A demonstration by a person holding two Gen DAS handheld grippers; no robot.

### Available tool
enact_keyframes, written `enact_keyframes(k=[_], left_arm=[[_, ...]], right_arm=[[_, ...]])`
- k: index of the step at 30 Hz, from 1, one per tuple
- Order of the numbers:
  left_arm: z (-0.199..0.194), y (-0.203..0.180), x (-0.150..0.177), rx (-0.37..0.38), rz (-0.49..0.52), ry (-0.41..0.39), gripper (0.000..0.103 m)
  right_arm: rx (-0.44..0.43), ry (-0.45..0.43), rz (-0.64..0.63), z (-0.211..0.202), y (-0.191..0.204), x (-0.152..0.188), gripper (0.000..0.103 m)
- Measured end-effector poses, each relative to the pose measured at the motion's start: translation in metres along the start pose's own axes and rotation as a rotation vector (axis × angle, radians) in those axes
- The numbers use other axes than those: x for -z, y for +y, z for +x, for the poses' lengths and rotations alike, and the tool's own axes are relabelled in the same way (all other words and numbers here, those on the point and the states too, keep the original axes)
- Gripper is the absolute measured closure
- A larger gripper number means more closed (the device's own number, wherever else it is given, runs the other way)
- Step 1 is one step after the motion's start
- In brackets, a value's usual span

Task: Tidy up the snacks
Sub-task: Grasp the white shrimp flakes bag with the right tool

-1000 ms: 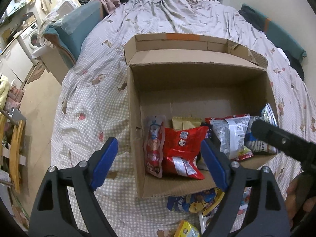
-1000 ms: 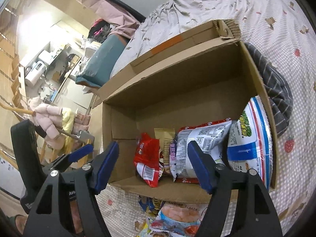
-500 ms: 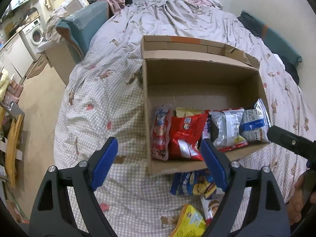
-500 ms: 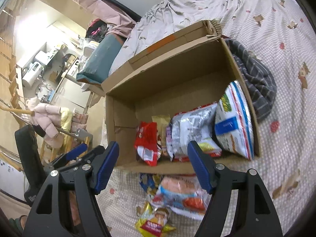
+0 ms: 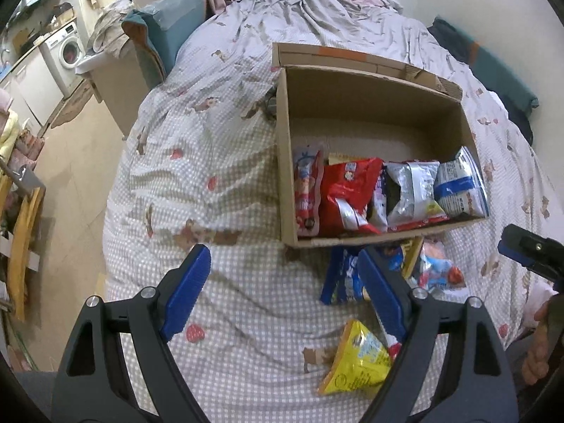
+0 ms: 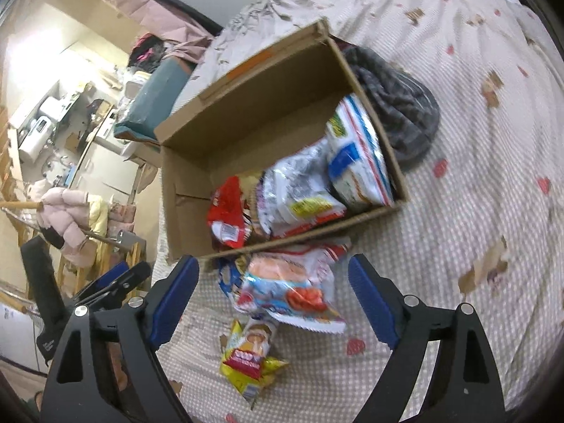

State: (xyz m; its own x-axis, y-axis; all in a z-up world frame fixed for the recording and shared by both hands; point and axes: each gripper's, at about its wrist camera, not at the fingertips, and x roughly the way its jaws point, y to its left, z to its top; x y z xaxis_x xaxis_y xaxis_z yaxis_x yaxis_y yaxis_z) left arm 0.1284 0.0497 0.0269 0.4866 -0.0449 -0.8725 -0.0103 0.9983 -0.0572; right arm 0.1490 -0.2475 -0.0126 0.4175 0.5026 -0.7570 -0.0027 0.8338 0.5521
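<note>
An open cardboard box (image 5: 285, 162) (image 6: 183, 208) lies on the bed with several snack bags standing along its near wall: a red bag (image 5: 347, 194) (image 6: 227, 216), a silver bag (image 5: 410, 190) (image 6: 299, 190) and a white-and-blue bag (image 5: 458, 187) (image 6: 356, 155). Loose on the quilt before the box lie a blue bag (image 5: 343, 278), a white-and-orange bag (image 6: 292, 289) and a yellow bag (image 5: 357, 363) (image 6: 252, 356). My left gripper (image 5: 282, 292) is open over bare quilt. My right gripper (image 6: 273, 296) hangs above the loose bags, its jaws opening, nothing pressed between them.
A dark plaid cloth (image 6: 394, 95) lies against the box's right side. The bed's left edge drops to the floor (image 5: 74, 176), with a teal cushion (image 5: 165, 24) and a washing machine (image 5: 67, 53) beyond. A hand (image 5: 539, 345) holds the right gripper's handle.
Both grippers have drawn back from the box, so it looks smaller and the loose bags in front of it have come into view. The right gripper's jaws have spread wider.
</note>
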Motion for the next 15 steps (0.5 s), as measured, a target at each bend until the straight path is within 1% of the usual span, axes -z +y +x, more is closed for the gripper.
enact_keyframes(k=[2, 7, 8, 9, 11, 12, 14, 15], left_arm=[[-0.001, -0.001, 0.005, 0.003, 0.001, 0.003, 0.020], [0.001, -0.002, 0.017, 0.016, -0.011, 0.022, 0.020], [0.002, -0.001, 0.018, 0.017, -0.015, 0.026, 0.020], [0.004, 0.000, 0.020, 0.017, -0.021, 0.031, 0.020], [0.007, 0.003, 0.022, 0.012, -0.027, 0.031, 0.020], [0.009, 0.005, 0.023, 0.008, -0.031, 0.032, 0.020], [0.014, 0.010, 0.026, 0.007, -0.050, 0.049, 0.020], [0.017, 0.012, 0.027, 0.015, -0.063, 0.060, 0.020]], right_arm=[[0.012, 0.004, 0.025, 0.000, -0.006, 0.004, 0.014], [0.008, 0.006, 0.090, 0.003, -0.020, 0.007, 0.014], [0.013, 0.008, 0.104, 0.004, -0.025, 0.009, 0.011], [0.022, 0.017, 0.124, 0.006, -0.030, 0.010, 0.009], [0.021, 0.032, 0.155, 0.011, -0.037, 0.011, 0.008], [0.011, 0.056, 0.174, 0.016, -0.040, 0.012, 0.008], [0.001, 0.091, 0.188, 0.023, -0.044, 0.014, 0.008], [0.010, 0.101, 0.189, 0.027, -0.044, 0.014, 0.008]])
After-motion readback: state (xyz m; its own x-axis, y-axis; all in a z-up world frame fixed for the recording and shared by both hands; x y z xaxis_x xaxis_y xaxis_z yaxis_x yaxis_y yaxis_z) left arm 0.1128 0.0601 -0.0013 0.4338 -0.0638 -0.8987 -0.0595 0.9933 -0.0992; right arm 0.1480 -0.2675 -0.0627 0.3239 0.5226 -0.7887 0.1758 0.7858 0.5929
